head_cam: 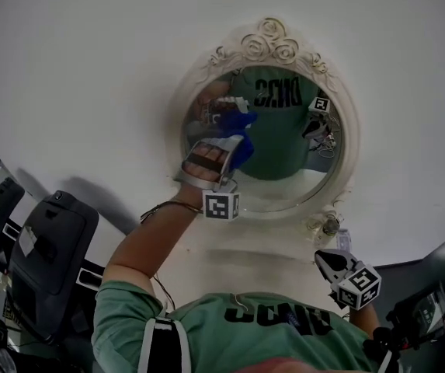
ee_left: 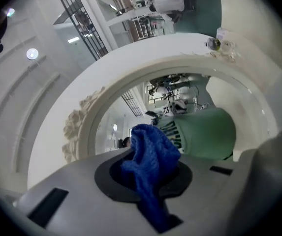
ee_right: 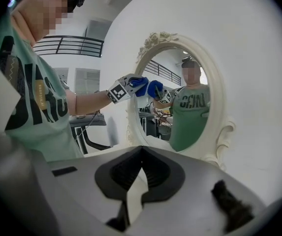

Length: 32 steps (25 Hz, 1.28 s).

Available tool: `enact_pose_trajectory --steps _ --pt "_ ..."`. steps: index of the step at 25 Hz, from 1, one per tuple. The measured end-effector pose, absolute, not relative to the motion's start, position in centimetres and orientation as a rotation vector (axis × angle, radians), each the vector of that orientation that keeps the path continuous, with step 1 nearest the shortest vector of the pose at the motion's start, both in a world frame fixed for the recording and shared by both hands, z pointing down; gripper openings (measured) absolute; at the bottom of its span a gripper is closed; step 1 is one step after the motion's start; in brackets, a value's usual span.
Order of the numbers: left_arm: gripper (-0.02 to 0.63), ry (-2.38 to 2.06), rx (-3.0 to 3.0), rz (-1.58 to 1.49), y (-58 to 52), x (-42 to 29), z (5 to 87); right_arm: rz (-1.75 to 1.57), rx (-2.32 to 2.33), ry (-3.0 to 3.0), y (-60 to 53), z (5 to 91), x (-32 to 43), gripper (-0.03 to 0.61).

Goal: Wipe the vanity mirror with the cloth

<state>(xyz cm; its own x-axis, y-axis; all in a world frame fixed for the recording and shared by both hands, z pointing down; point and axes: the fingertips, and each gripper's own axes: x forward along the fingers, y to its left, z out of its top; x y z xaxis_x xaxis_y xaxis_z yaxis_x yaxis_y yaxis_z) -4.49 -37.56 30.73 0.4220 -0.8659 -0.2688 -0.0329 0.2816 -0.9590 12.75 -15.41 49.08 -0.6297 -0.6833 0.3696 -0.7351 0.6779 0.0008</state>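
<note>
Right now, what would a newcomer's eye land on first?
The oval vanity mirror with its ornate cream frame stands out against the white wall at the head view's centre, reflecting the person's green shirt. Next comes the bright blue cloth, clamped in the left gripper at the left side of the glass. The right gripper hangs low at the right, shut and empty.

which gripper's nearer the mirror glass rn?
Left. The left gripper holds the blue cloth at the mirror glass; the right gripper hangs below the frame, empty.
</note>
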Motion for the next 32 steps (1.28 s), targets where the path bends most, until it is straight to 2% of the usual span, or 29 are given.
enact_pose_trajectory --steps 3,9,17,23,32 --pt "0.052 1.046 -1.107 -0.794 -38.6 -10.5 31.4 0.19 1.059 -2.571 -16.0 48.8 10.5 0.011" --pt "0.054 1.087 -1.099 -0.939 -41.7 -17.2 34.5 0.178 0.997 -2.578 -16.8 48.9 7.8 0.011" --pt "0.052 1.098 -1.114 -0.919 -42.4 -17.0 34.5 0.184 1.019 -2.563 -17.0 48.8 8.3 0.011" --pt "0.052 1.03 -1.136 -0.851 -41.7 -10.1 34.1 0.211 1.068 -2.555 -16.9 49.6 10.0 0.011" --pt "0.052 0.863 -1.191 -0.629 -37.9 11.1 33.2 0.276 1.242 -2.501 -14.2 50.7 16.7 0.011"
